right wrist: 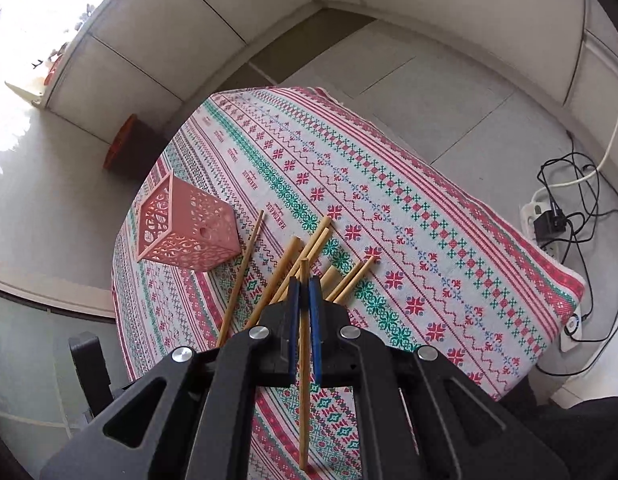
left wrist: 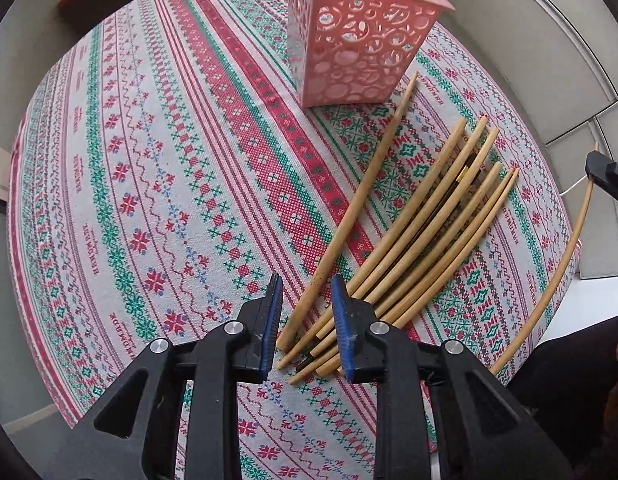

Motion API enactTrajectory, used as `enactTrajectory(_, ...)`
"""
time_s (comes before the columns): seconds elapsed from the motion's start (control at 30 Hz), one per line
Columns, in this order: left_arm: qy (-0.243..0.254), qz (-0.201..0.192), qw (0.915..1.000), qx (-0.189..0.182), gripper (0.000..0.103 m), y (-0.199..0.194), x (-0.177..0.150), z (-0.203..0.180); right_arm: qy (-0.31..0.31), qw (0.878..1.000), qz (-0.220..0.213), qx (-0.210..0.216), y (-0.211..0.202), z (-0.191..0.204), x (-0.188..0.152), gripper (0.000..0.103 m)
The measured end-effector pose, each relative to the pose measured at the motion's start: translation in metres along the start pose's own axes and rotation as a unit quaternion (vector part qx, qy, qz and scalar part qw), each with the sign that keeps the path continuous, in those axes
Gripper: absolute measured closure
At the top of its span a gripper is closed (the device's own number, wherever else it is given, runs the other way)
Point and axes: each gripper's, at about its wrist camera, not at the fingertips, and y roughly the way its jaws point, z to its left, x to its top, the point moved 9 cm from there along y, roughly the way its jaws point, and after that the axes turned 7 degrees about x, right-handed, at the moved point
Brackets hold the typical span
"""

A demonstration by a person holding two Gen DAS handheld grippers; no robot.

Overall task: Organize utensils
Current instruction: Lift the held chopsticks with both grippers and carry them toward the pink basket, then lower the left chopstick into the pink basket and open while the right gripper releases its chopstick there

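Our right tool (right wrist: 304,286) clenches one chopstick (right wrist: 304,360) off-centre, so it may pivot and miss the holder (right wrist: 189,228) at 10 o'clock; left tool (left wrist: 306,300) released over the pile (left wrist: 413,232).

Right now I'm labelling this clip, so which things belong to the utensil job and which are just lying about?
Job:
- pink basket
- chopstick pile
- held chopstick in right gripper
- left gripper, open

Lying about:
- power strip
- patterned tablecloth
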Motion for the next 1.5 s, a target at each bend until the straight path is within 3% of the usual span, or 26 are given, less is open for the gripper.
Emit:
enactTrajectory(0.1, 0.010, 0.013, 0.9999, 0.006, 0.079, 0.012, 0.000, 0.001, -0.003, 1.000, 0.003, -0.001, 0.001, -0.002, -0.001, 0.098)
enactTrajectory(0.17, 0.010, 0.015, 0.9996, 0.019, 0.085, 0.021, 0.000, 0.002, -0.005, 1.000, 0.005, 0.002, 0.002, -0.001, -0.001, 0.098)
enactTrajectory(0.37, 0.002, -0.005, 1.0000, -0.006, 0.089, 0.017, 0.001, 0.008, -0.017, 1.000, 0.005, 0.012, 0.000, 0.004, -0.002, 0.098)
enactTrajectory(0.57, 0.037, -0.090, 0.9944, -0.040, 0.094, -0.056, 0.001, -0.006, -0.053, 0.998, -0.021, 0.024, -0.025, 0.017, 0.002, 0.098)
enactTrajectory(0.87, 0.039, -0.219, 0.9740, -0.046, 0.097, -0.153, 0.010, -0.013, -0.103, 0.990, -0.082, 0.043, -0.077, 0.046, 0.021, 0.098)
enactTrajectory(1.13, 0.017, -0.283, 0.9581, -0.041, 0.097, -0.213, 0.036, -0.010, -0.138, 0.981, -0.113, 0.083, -0.125, 0.095, 0.046, 0.098)
enactTrajectory(1.27, 0.010, -0.323, 0.9453, -0.042, 0.097, -0.252, 0.046, -0.005, -0.149, 0.974, -0.135, 0.108, -0.154, 0.121, 0.066, 0.098)
enactTrajectory(1.5, -0.030, -0.406, 0.9124, -0.044, 0.097, -0.331, 0.077, 0.013, -0.162, 0.958, -0.193, 0.139, -0.197, 0.162, 0.111, 0.098)
